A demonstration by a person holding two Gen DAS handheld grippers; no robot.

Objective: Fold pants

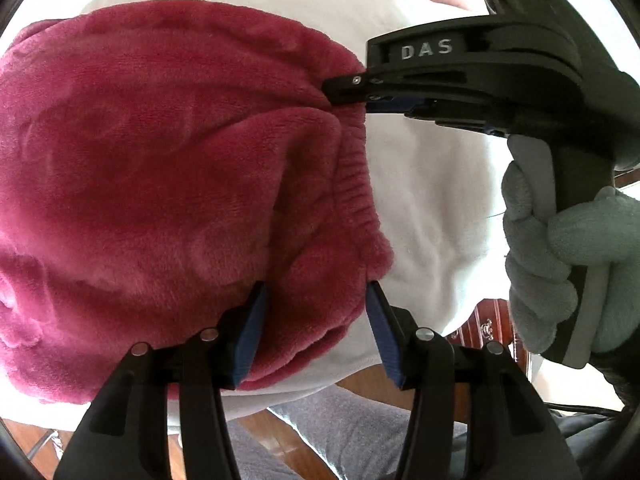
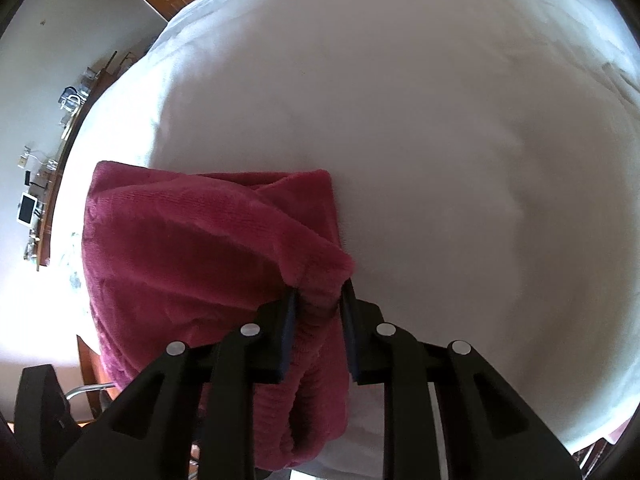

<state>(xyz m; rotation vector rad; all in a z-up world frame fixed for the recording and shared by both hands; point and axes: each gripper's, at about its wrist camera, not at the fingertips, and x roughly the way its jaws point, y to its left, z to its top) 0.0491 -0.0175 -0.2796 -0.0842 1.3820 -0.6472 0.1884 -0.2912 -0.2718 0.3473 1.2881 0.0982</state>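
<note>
Left wrist view: the left tongs (image 1: 316, 332) point down at the pants (image 1: 160, 184), a plush red heap lying on the white bed (image 1: 432, 200). Their two blue pads (image 1: 252, 340) stand on either side of the near waistband corner, with fleece filling the gap between them. The left pad lies against the cloth; the right pad sits at the waistband's edge, and whether both press is hard to tell, so I cannot say if they are pinching or merely straddling. Ahead and to the right, the right tongs (image 1: 344, 90) come in from the side, their tips pressed together on the far corner of the gathered waistband. A hand (image 1: 560, 256) in a pale glove wraps the grey handle to the right. Below the tongs, past the bed's edge, grey trouser legs and wooden floor show.

Right wrist view: the right tongs (image 2: 318, 332) are pinching the pants (image 2: 200, 272). A thick fold of the ribbed waistband is squeezed between the dark pads (image 2: 286, 336), bulging just beyond their tips. The rest of the pants spreads to the left and ahead of the tongs, folded over itself, resting on the bed (image 2: 440, 140). To the right the sheet lies bare. Far left, beyond the bed, a shelf of small items runs along a pale wall.
</note>
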